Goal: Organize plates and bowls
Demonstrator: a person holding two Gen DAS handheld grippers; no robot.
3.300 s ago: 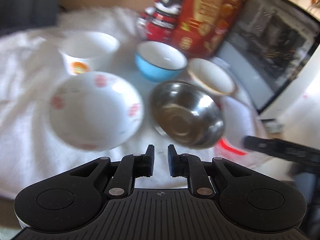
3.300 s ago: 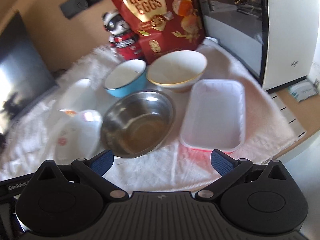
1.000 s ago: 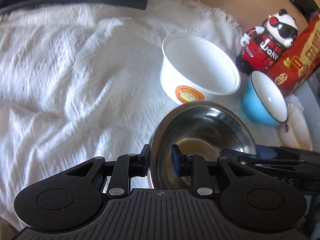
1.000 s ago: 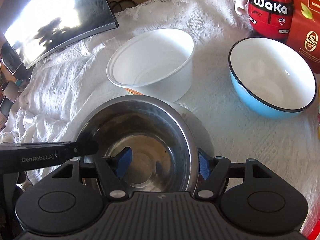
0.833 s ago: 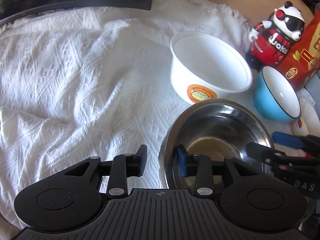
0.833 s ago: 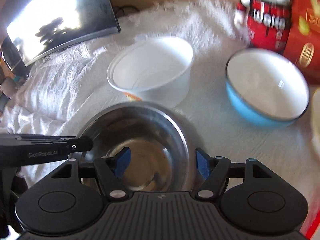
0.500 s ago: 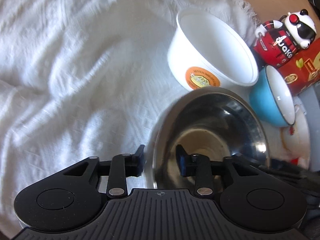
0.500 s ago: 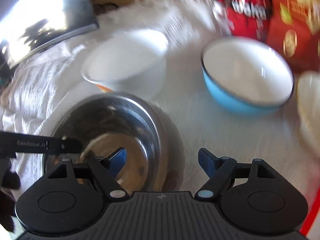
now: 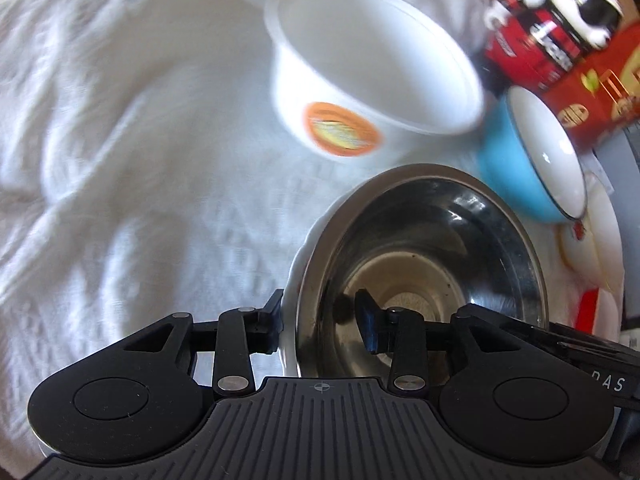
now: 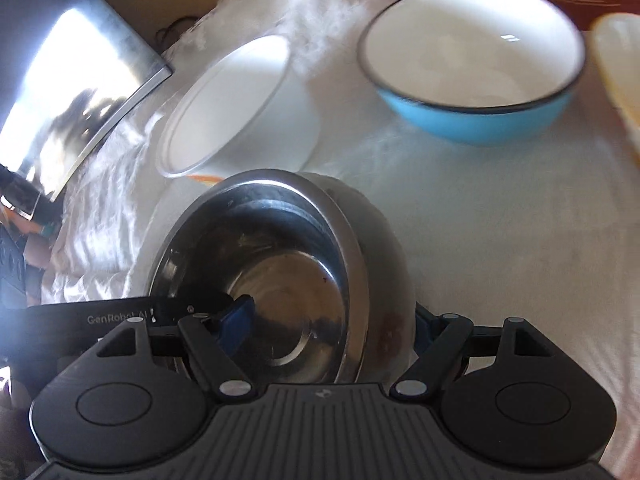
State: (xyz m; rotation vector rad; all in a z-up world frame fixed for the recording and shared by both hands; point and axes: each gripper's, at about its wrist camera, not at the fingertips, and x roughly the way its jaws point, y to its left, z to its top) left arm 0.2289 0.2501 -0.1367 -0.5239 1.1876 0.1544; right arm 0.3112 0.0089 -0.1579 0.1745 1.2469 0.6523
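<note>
White textured cloth point(image 9: 120, 168) covers the bench, rumpled at the left of the left wrist view. A dark monitor point(image 10: 60, 92) reflecting daylight stands at the far left edge in the right wrist view.

Left gripper point(image 9: 320, 326): parted, with a clear gap between its fingers. One finger sits outside the near rim and the other inside the steel bowl point(image 9: 424, 264); neither presses the wall. A white rim point(image 9: 291, 280) shows just under the steel bowl's left edge; the steel bowl appears nested in a white bowl, tilted.

Beyond the steel bowl stands a white plastic tub point(image 9: 372, 72) bearing an orange label, upright on the cloth and just beside the steel bowl. To its right is a blue bowl point(image 9: 532, 148) with a white inside and a dark rim, near the steel bowl but apart from it. A cream bowl point(image 10: 616, 76) lies at the right edge, partly cut off.

Right gripper point(image 10: 332, 328): spread wide, straddling the steel bowl's near wall, the blue pad point(image 10: 236, 324) of one finger inside and the other outside. Contact cannot be confirmed.

At the far right rear, a red and black panda figure point(image 9: 560, 16) stands beside a red package point(image 9: 600, 96). Both views are motion-blurred.
</note>
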